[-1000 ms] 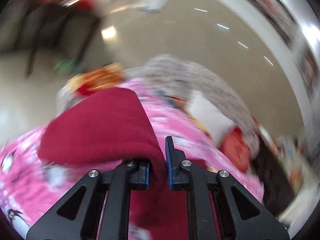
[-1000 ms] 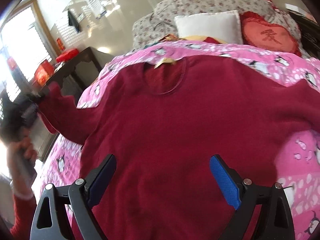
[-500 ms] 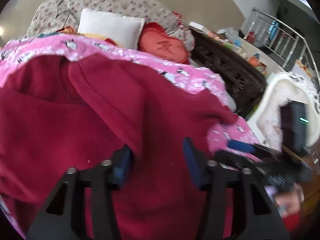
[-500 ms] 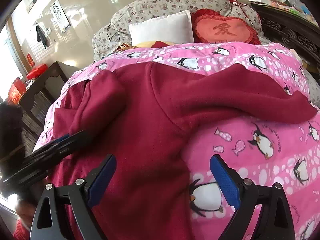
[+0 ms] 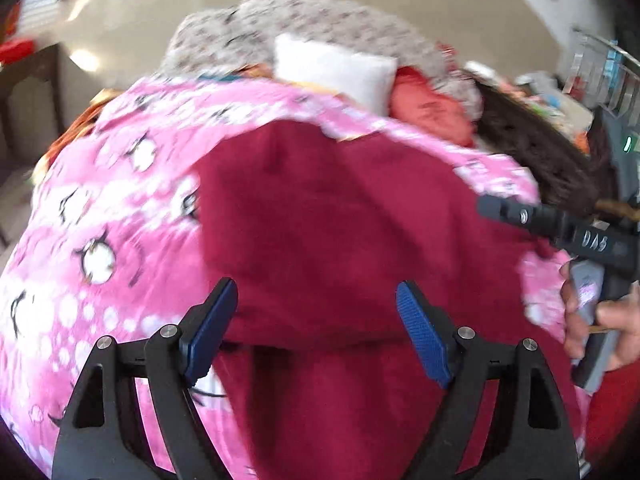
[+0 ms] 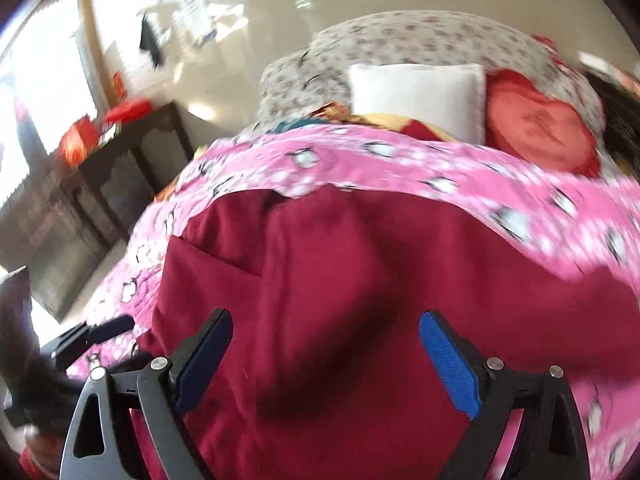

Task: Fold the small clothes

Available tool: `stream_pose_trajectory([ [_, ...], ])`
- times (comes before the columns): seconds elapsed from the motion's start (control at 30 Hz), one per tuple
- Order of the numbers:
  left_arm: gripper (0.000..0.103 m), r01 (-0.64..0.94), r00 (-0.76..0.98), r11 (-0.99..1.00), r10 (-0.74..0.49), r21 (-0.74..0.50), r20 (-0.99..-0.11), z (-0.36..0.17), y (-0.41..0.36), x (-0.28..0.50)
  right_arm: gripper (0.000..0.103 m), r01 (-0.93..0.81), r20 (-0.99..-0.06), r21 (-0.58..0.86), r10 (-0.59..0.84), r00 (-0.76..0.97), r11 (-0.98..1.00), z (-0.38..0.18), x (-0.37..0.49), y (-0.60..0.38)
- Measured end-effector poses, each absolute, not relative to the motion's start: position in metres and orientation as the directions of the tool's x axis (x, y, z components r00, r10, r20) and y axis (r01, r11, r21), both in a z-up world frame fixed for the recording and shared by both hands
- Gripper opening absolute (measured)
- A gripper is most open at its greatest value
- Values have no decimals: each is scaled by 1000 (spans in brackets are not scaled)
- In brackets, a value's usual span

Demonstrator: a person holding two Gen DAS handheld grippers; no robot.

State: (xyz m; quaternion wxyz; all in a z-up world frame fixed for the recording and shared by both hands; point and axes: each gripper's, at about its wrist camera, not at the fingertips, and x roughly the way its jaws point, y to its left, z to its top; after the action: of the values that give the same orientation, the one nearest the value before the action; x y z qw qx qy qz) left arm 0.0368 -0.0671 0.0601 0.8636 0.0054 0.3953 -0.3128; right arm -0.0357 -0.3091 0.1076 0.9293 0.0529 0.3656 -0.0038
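Daylight from blown-out window [image 6: 24,128], glare patches on wall [image 6: 224,60]. Both views motion-blurred, bedding soft. Heavy fisheye bending, black vignette corners. Soft shadows on sweater [image 6: 340,320].

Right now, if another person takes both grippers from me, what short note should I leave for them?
Left gripper: jaws open, empty, above the dark red knit sweater.
Right gripper: jaws open, empty, above the same sweater's lower part.
The sweater lies on the pink penguin-print blanket on the bed, below the white square pillow and red heart-shaped cushion.
Done: on the sweater's left side a sleeve seems folded onto the body; blur hides the details.
Left: probably folding the right side in, then folding the body in half.
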Motion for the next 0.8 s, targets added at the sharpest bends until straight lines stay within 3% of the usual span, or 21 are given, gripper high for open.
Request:
stream_pose_trajectory([
  [0.13, 82, 512, 488, 827, -503, -233, -713, 34, -70, 45, 90, 51, -736, -36, -61, 674, 998, 80, 29, -276],
  [0.23, 82, 505, 489, 833, -492, -226, -721, 26, -68, 45, 54, 86, -743, -175, -189, 643, 981, 57, 62, -271],
  [0.3, 82, 510, 493, 830, -497, -226, -715, 27, -67, 45, 43, 72, -736, -135, -148, 660, 988, 60, 59, -282],
  [0.33, 82, 509, 491, 829, -502, -234, -712, 28, -65, 46, 25, 57, -732, -86, -102, 674, 995, 69, 48, -288],
  [0.37, 82, 507, 487, 826, -509, -245, -709, 31, -62, 47, 20, 42, -727, -44, -61, 684, 998, 78, 36, -293],
  [0.5, 82, 489, 495, 824, -533, -287, -686, 40, -51, 48, 17, 46, -661, -56, -72, 747, 997, 113, -45, -319],
  [0.6, 82, 484, 490, 824, -534, -295, -689, 41, -47, 46, 20, 110, -689, -64, -123, 714, 992, 109, -107, -357],
  [0.67, 82, 486, 487, 825, -530, -289, -695, 40, -44, 43, 46, 195, -707, -100, -208, 676, 976, 102, -132, -377],
  [0.73, 82, 494, 491, 826, -523, -271, -697, 41, -41, 38, 48, 268, -678, -47, -228, 699, 962, 107, -156, -398],
  [0.8, 82, 491, 489, 829, -516, -267, -704, 40, -39, 35, 48, 207, -640, 67, -117, 760, 976, 122, -163, -398],
])
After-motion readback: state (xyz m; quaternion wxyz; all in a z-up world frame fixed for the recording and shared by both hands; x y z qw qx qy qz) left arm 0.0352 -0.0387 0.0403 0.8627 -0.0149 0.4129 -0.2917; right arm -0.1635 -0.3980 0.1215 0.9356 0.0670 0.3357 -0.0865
